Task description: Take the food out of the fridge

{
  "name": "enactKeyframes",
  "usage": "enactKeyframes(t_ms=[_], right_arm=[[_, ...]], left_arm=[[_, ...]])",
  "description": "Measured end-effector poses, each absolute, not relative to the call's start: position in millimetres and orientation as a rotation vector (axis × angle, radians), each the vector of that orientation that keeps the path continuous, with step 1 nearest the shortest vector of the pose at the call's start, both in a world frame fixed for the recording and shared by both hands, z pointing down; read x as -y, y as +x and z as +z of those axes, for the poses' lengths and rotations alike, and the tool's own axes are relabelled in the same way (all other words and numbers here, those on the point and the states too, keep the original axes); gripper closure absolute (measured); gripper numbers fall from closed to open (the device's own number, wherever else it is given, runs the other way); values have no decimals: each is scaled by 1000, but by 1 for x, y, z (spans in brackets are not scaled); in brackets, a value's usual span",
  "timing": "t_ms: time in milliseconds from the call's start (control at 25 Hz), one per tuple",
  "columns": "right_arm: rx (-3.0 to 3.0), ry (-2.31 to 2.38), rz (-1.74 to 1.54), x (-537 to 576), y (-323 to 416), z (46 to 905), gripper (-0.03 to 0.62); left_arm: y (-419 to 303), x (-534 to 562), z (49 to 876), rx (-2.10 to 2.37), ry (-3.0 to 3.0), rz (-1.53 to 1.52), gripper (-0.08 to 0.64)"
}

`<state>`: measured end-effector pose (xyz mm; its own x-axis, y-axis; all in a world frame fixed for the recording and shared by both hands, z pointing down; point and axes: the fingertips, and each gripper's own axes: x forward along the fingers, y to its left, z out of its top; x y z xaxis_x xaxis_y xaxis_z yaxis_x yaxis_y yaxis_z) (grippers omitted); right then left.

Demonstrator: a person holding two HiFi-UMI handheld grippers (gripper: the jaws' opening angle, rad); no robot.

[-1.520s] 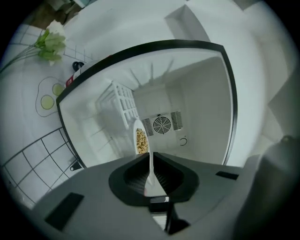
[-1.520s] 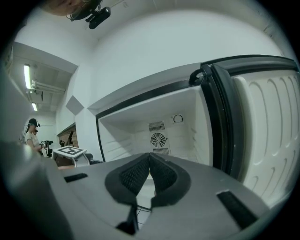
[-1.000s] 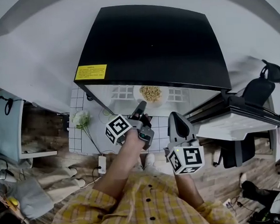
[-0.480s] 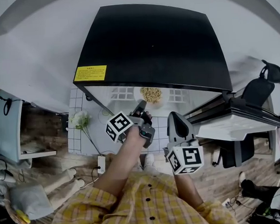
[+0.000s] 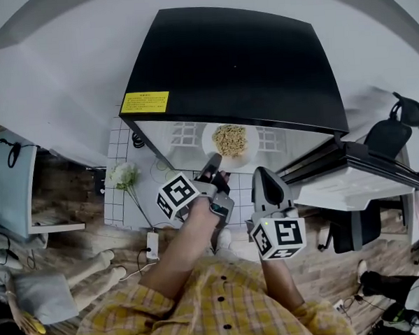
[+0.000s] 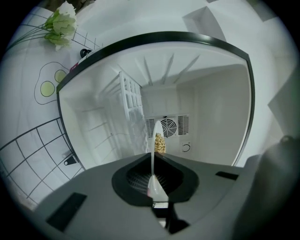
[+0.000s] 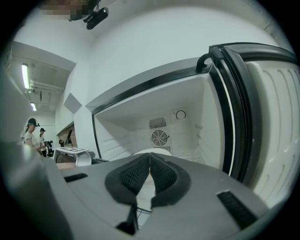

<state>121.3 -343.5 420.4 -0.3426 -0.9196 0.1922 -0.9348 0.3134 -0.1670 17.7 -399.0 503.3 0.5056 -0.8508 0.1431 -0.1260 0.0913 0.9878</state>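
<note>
A white plate [image 5: 228,143] heaped with pale yellow food [image 5: 229,137] shows at the mouth of the black fridge [image 5: 232,64]. My left gripper [image 5: 213,164] is shut on the plate's near rim. In the left gripper view the plate [image 6: 153,157] runs edge-on between the jaws of the left gripper [image 6: 152,165], with the food [image 6: 160,143] beyond. My right gripper [image 5: 266,185] hangs just right of it, apart from the plate. In its own view the right gripper [image 7: 149,161] has its pads pressed together with nothing between them.
The fridge door [image 5: 350,175] stands open to the right. A white wire shelf [image 5: 185,135] sits inside, left of the plate, and a fan vent [image 6: 168,126] is on the back wall. White flowers [image 5: 122,176] lie at the left, an office chair [image 5: 393,129] at the right.
The plate now shows further out from under the fridge top, still in my left gripper. My right gripper has stayed where it was.
</note>
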Motion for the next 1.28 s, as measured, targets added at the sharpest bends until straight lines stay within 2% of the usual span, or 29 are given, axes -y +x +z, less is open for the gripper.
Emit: enactKeyframes(t_ms=[1280], right_arm=[[2542,1735,300,252,107,402,584]], left_arm=[[-12,260,446,979,1385,-808,545]])
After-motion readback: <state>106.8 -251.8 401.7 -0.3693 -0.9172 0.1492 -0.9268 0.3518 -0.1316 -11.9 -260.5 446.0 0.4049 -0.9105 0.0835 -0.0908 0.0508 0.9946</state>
